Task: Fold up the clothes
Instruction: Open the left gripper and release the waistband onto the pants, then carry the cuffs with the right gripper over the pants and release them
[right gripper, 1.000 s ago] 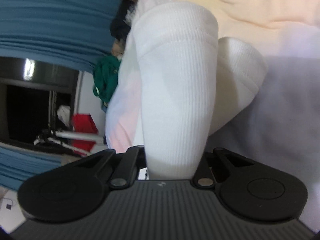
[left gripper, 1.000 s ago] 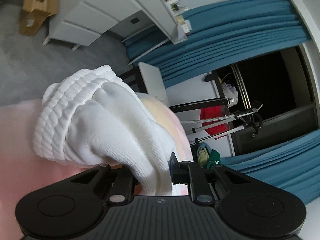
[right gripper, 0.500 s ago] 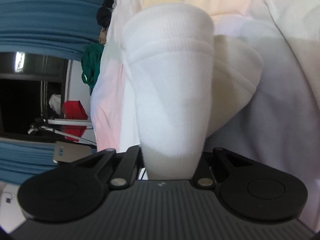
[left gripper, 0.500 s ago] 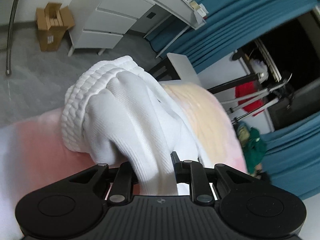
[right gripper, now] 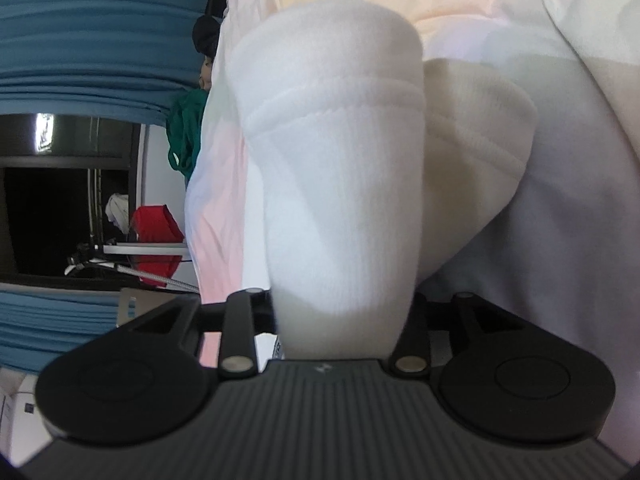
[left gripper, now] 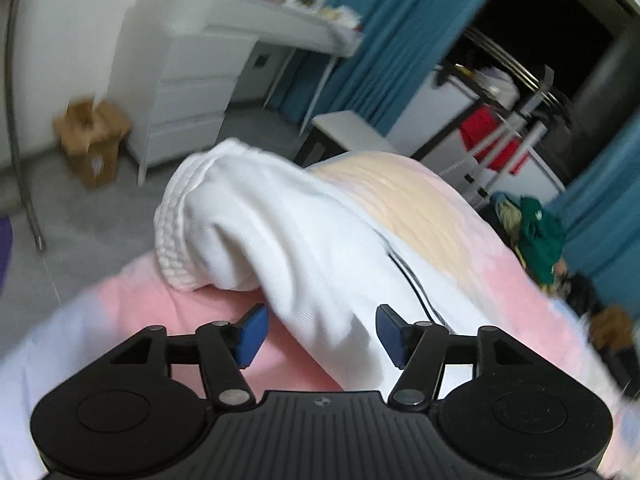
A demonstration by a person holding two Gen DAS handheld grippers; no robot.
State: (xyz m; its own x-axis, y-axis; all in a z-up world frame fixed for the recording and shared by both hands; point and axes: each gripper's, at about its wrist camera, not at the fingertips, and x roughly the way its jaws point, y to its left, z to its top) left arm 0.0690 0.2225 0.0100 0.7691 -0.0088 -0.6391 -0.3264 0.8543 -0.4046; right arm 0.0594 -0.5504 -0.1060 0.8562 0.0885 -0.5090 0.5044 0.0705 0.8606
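Note:
A white ribbed sock [left gripper: 280, 236] with a thick rolled cuff lies on a pink, yellow and white blanket [left gripper: 420, 208]. My left gripper [left gripper: 320, 334] is open, its blue pads [left gripper: 252, 330] apart on either side of the sock without pinching it. In the right wrist view the same white sock [right gripper: 340, 180] fills the middle, and my right gripper [right gripper: 340, 320] is shut on its near end. The right fingertips are hidden by the fabric. A second fold of sock [right gripper: 480, 152] bulges at the right.
A white drawer unit [left gripper: 200, 92] and a cardboard box [left gripper: 92, 140] stand on the grey floor at the left. Blue curtains [left gripper: 380, 40], a rack with a red garment [left gripper: 488, 136] and a green cloth pile [left gripper: 536, 232] are behind the blanket.
My left gripper has opened and let go of the sock, and its view has swung round. My right gripper keeps its hold and has barely moved.

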